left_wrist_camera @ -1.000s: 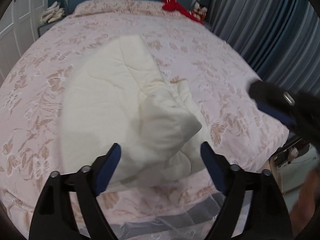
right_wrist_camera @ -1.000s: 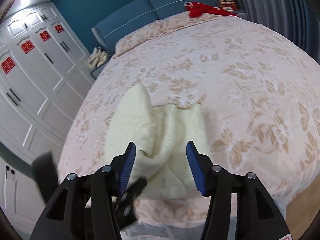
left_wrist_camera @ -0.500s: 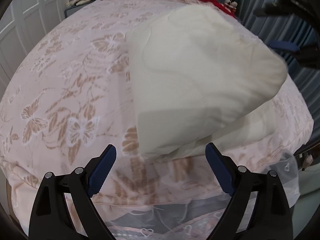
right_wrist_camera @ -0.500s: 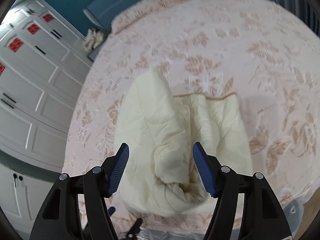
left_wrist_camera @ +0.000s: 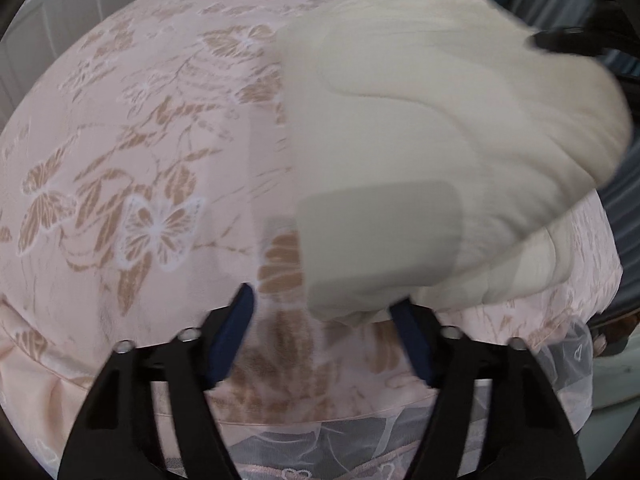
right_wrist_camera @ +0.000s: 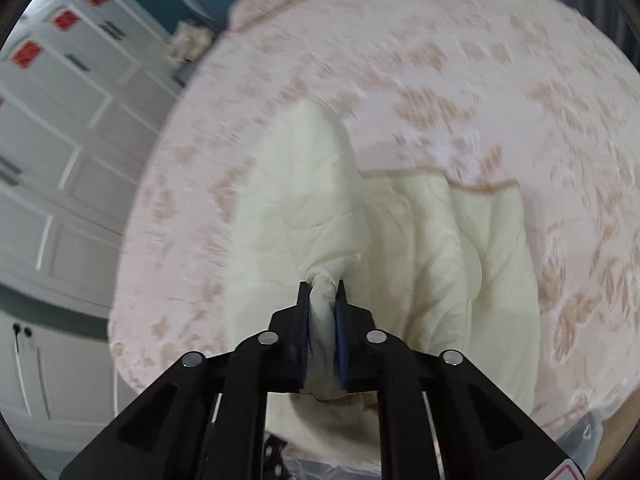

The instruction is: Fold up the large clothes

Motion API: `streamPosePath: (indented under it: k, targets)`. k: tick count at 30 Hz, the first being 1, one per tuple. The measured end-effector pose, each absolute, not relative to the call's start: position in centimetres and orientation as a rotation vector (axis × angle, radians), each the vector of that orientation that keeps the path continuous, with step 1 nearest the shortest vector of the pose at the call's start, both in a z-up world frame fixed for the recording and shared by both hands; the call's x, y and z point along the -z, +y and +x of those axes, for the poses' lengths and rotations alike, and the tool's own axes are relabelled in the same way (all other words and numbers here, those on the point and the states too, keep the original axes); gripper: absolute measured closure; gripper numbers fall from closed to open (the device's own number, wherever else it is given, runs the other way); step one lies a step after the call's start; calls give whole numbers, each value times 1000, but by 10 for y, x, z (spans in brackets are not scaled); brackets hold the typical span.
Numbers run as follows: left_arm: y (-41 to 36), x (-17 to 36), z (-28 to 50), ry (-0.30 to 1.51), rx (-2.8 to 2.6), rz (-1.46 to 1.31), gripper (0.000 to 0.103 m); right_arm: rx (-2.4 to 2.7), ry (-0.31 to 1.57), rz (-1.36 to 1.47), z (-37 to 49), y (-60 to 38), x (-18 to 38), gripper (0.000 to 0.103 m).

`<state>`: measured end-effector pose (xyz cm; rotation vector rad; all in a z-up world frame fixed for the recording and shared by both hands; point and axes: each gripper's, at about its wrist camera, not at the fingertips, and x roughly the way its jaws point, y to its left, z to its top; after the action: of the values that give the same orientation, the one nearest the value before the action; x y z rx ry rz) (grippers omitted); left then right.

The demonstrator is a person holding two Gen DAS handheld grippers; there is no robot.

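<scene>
A cream quilted garment [left_wrist_camera: 440, 120] lies crumpled on the bed's pink floral bedspread [left_wrist_camera: 140, 160], near its front edge. My left gripper [left_wrist_camera: 324, 300] points down at the garment's near corner. Its jaws are closing with that corner between them: the right pad [left_wrist_camera: 408, 332] is against the cloth and the left pad [left_wrist_camera: 236, 328] stands clear of it. In the right wrist view, my right gripper [right_wrist_camera: 322, 286] is shut on a pinched bunch of the garment [right_wrist_camera: 400, 240]. A dark, blurred part of the right gripper [left_wrist_camera: 568, 40] shows at the garment's far right end.
The bedspread [right_wrist_camera: 480, 60] stretches far behind the garment. White wardrobe doors [right_wrist_camera: 60, 140] with red emblems stand to the left of the bed. Grey curtains [left_wrist_camera: 624, 208] hang on the right. A lace trim [left_wrist_camera: 320, 444] runs along the bed's front edge below my left gripper.
Both grippers came down close to the garment. The right jaws went from wide apart to shut on a bunch of cloth. The left jaws narrowed around the near corner.
</scene>
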<state>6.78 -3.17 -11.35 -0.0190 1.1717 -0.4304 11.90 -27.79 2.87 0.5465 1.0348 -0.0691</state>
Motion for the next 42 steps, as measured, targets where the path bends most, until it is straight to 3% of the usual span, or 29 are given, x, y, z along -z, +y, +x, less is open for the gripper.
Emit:
streamPosePath:
  k: [6,10,15,27,36,42]
  targets:
    - [-39,101,64,1175,496,-82,70,32,888,427,64,-274,-79,100]
    - [-53,88,57,1138,508,-52,72,150,840,425,24,-305,-71,100]
    - [-67,79,57,1126,518,-25,72,247,869,564,-4,-354,-22,101]
    - [-76,61,41,1128,538,44,73,309,966,639,-6,-381,74,101]
    - [-66,9,43,1058,566,-16,73,306,1010,669,5,-385,106,102]
    - [-123,6,73,1041,613,36,73,298,1019,688,9,-388,115,103]
